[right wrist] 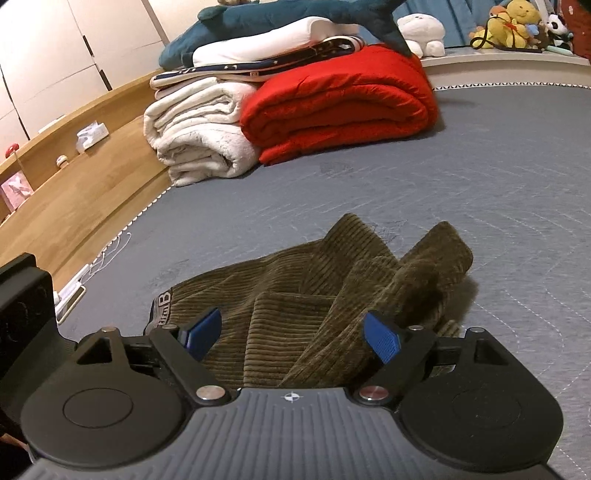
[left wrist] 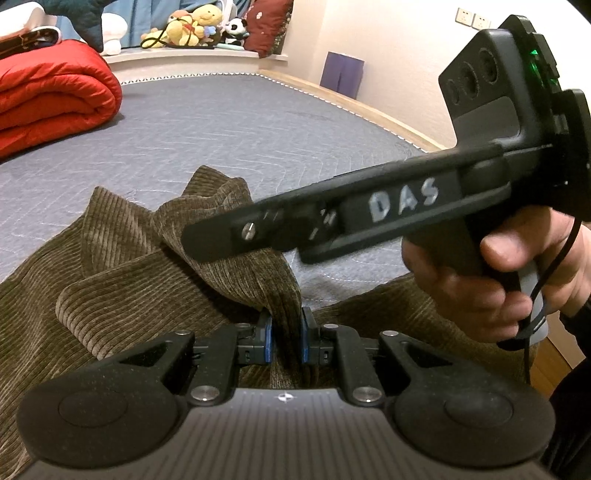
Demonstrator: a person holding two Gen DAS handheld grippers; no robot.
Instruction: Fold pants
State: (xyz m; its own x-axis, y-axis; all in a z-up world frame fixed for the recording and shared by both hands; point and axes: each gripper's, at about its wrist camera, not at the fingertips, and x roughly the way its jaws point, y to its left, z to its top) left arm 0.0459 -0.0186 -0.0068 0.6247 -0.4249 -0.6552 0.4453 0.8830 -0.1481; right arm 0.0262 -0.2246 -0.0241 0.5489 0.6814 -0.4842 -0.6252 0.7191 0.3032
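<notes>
Brown corduroy pants (left wrist: 122, 295) lie rumpled on the grey bed (left wrist: 221, 122). My left gripper (left wrist: 287, 338) is shut on a raised fold of the fabric, which is pinched between its blue pads (left wrist: 266, 334). The right tool's black body (left wrist: 388, 206), held by a hand (left wrist: 480, 280), crosses above the pants in the left wrist view. In the right wrist view my right gripper (right wrist: 295, 332) stands open, its blue pads (right wrist: 382, 338) wide apart and touching nothing. The pants (right wrist: 295, 288) lie heaped below and ahead of it, with the waistband label (right wrist: 162, 306) at the left.
A folded red quilt (right wrist: 340, 107) and white blanket (right wrist: 199, 136) are stacked at the bed's far end, under more bedding and a blue plush. A wooden bed frame (right wrist: 92, 192) runs along the left. Soft toys (left wrist: 192, 26) sit on the ledge behind.
</notes>
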